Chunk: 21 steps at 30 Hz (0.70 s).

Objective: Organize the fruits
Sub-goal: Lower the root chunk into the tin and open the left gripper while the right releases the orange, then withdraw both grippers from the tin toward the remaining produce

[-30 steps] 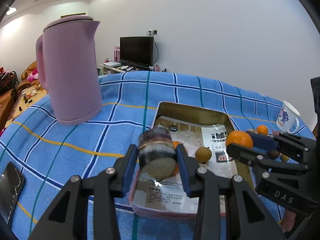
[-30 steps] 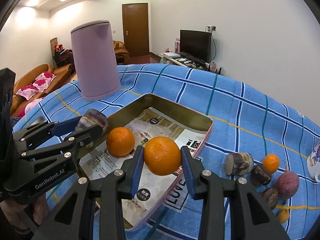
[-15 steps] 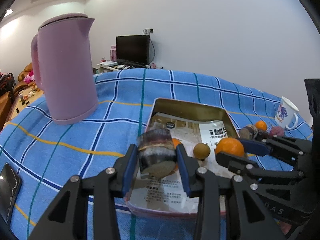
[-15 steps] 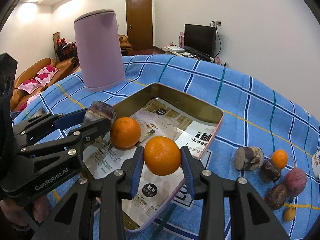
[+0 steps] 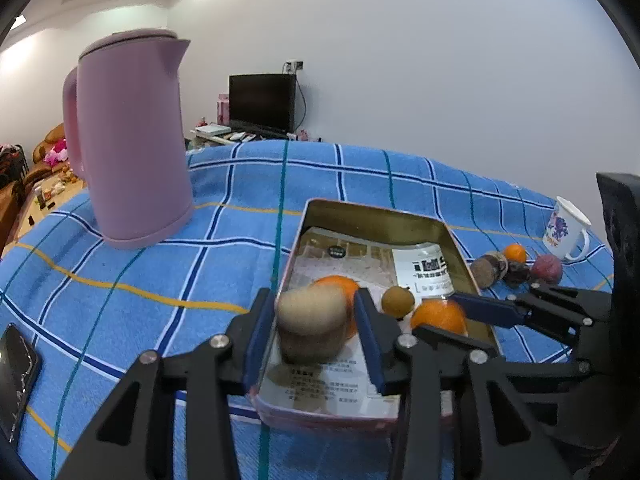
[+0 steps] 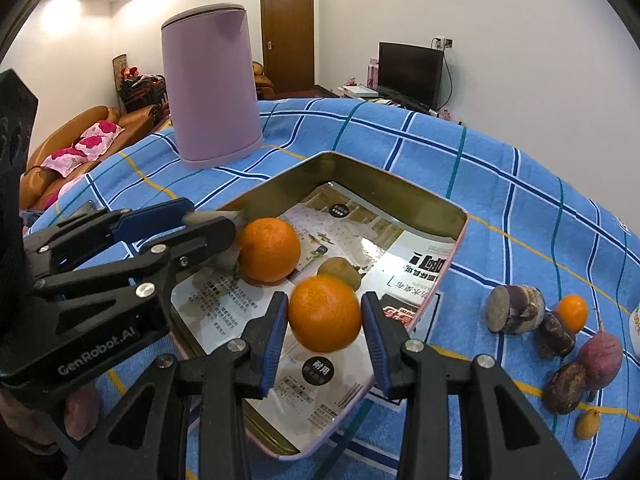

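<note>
Hovering over tray (image 6: 460, 236): right fingers (image 6: 325, 334) clench orange (image 6: 324, 312); left fingers (image 5: 312, 328) opening around cane chunk (image 5: 312, 326), axis toward 12 o'clock, tray floor directly below.

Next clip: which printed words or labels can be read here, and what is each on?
"GenRobot.AI": side of the left tongs.
Chinese headings and small text on the paper lining the tin: too distorted to transcribe.
Blue print on the mug: blurred.
</note>
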Each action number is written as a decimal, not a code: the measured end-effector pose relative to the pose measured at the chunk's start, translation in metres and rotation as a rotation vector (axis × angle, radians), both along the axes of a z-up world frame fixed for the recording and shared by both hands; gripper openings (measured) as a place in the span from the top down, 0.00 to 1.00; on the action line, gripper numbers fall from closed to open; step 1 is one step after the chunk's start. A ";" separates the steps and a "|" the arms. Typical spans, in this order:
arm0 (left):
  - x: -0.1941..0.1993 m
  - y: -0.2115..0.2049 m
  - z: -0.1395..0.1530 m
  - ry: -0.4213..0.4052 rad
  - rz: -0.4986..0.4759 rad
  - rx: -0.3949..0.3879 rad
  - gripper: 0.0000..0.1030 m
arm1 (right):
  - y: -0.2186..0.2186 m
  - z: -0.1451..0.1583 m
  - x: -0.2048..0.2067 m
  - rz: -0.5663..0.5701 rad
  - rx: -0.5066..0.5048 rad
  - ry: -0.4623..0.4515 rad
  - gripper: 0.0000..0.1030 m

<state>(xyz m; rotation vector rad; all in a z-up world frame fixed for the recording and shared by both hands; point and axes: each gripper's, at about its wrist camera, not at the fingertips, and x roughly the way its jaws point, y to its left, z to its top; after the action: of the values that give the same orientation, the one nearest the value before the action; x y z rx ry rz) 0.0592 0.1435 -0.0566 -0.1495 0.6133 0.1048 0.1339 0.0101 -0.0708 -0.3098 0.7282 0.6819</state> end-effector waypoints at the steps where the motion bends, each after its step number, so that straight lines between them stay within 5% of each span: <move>1: -0.001 0.000 0.001 -0.003 -0.004 -0.002 0.57 | 0.000 0.001 -0.001 -0.004 0.002 -0.006 0.60; 7: -0.013 0.003 0.011 -0.042 0.016 -0.014 0.26 | -0.002 0.004 -0.007 -0.011 0.009 -0.028 0.48; 21: -0.021 -0.027 0.033 -0.089 -0.017 -0.005 0.23 | -0.048 0.024 -0.017 -0.082 0.074 -0.073 0.48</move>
<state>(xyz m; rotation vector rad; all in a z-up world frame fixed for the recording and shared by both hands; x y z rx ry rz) 0.0386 0.1169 -0.0232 -0.1532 0.5255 0.0801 0.1166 -0.0383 -0.0464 -0.2343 0.6415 0.6153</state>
